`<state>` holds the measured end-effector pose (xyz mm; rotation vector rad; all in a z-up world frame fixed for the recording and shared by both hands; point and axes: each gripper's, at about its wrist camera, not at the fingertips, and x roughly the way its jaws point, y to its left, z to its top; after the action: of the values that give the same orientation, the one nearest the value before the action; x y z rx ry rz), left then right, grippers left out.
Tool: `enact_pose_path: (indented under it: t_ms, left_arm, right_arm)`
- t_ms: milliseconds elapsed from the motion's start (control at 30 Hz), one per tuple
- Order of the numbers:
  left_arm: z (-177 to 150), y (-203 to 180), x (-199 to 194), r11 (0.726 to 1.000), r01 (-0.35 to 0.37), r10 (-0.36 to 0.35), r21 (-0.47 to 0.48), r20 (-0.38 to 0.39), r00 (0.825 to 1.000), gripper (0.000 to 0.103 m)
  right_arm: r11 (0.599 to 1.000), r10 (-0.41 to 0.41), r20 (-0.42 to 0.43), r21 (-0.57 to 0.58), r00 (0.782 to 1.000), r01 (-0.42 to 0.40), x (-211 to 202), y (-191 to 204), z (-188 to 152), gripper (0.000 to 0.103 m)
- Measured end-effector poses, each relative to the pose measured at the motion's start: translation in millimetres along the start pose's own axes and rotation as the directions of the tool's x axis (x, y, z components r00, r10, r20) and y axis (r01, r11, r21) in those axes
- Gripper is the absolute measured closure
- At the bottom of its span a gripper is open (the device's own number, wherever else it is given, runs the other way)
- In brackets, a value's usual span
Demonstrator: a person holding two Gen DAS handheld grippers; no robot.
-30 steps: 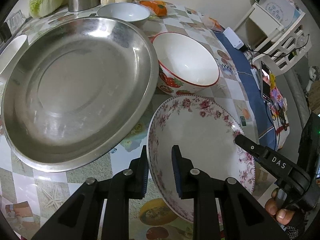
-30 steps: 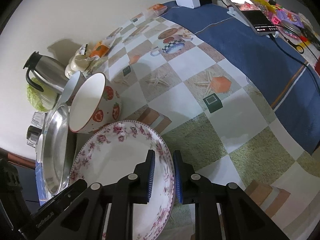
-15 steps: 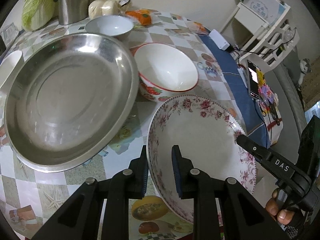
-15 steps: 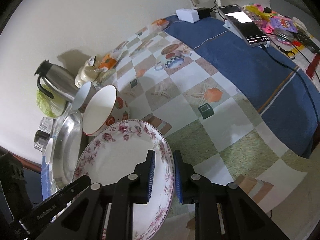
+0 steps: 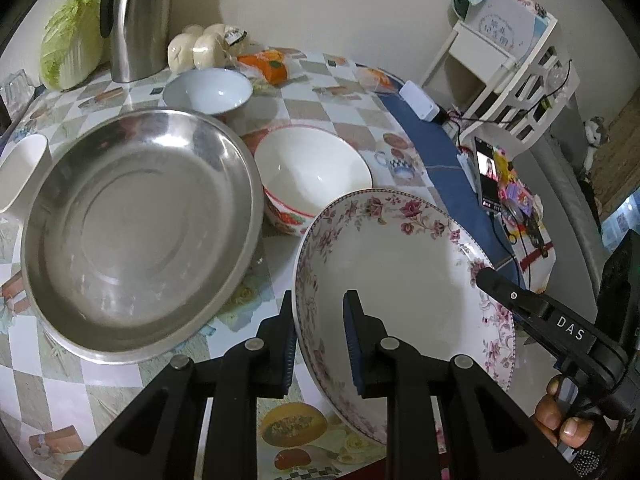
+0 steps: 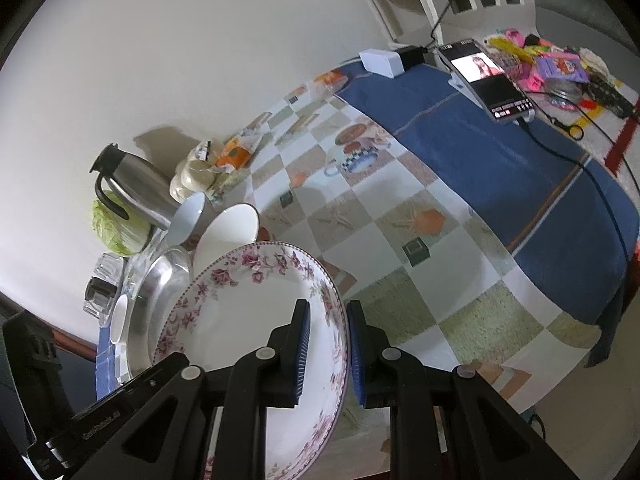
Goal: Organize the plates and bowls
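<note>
A floral-rimmed white plate (image 5: 404, 272) is held in the air above the table by both grippers. My left gripper (image 5: 320, 320) is shut on its left rim. My right gripper (image 6: 326, 336) is shut on its opposite rim, where the plate (image 6: 240, 312) also shows. Below it stand a large steel basin (image 5: 136, 232), a strawberry-patterned bowl (image 5: 312, 176) and a small pale blue bowl (image 5: 208, 90). A white bowl (image 5: 20, 168) sits at the left edge.
A steel kettle (image 5: 136, 20), a cabbage (image 5: 72, 56), buns (image 5: 200, 46) and an orange packet (image 5: 272, 66) stand along the wall. A phone (image 6: 486, 80), a white box (image 6: 380, 62) and cables lie on the blue cloth (image 6: 500, 152). A white shelf (image 5: 508, 60) stands beyond the table.
Both grippers have lifted the floral plate higher above the table. The basin and the bowls look farther below and have stayed in place.
</note>
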<state>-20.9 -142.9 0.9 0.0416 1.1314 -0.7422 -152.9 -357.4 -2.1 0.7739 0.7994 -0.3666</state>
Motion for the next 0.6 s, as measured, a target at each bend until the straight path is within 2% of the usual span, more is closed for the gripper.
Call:
enact_pose_path:
  t_ms: [200, 600]
  left_arm:
    - [12, 9, -11, 1.0, 0.003, -0.002, -0.02, 0.05, 0.999, 0.08]
    - [37, 56, -36, 0.991, 0.04, -0.021, -0.129, 0.146, 0.989, 0.08]
  right_arm:
    - [0.999, 0.018, 0.01, -0.028, 1.0, -0.018, -1, 19, 8, 0.083]
    - [0.993, 0.06, 0.014, -0.105, 0.998, -0.058, 12, 78, 28, 0.083]
